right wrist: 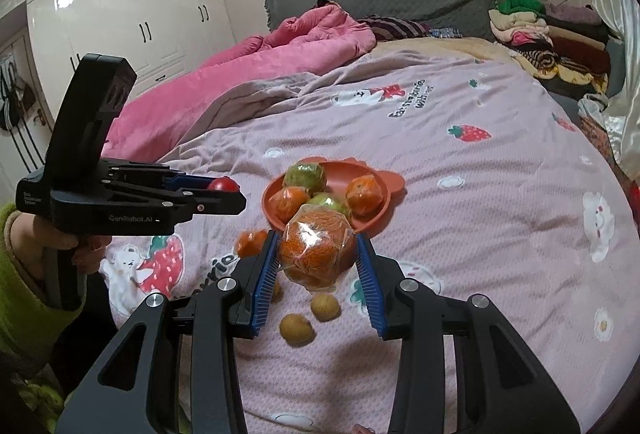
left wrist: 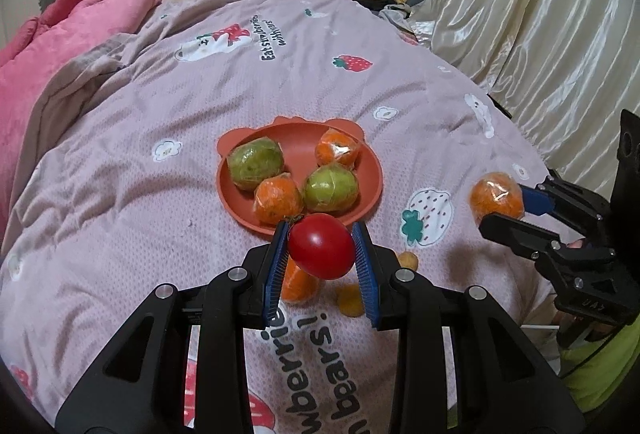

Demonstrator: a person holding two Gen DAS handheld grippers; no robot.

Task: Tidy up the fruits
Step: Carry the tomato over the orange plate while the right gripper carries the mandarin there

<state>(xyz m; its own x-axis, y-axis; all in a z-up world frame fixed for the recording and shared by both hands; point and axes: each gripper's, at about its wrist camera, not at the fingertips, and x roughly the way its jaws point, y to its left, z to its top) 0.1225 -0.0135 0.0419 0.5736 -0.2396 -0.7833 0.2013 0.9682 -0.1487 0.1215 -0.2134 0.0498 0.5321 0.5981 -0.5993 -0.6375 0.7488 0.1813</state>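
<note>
Quilted bedspread (left wrist: 200,162) under orange plate (left wrist: 298,142). Near plate: left gripper (left wrist: 322,258) clamping smooth tomato (left wrist: 322,252) (bruises easily), right gripper (right wrist: 318,260) clamping slippery film-wrapped orange (right wrist: 318,250); best gripped across widest part.

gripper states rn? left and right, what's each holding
Left gripper: shut on the tomato.
Right gripper: shut on the wrapped orange.

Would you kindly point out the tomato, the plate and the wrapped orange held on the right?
tomato (left wrist: 321,247), left wrist view, centre of its skin.
plate (left wrist: 298,140), left wrist view, bare inner floor.
wrapped orange (right wrist: 318,248), right wrist view, its middle.
</note>
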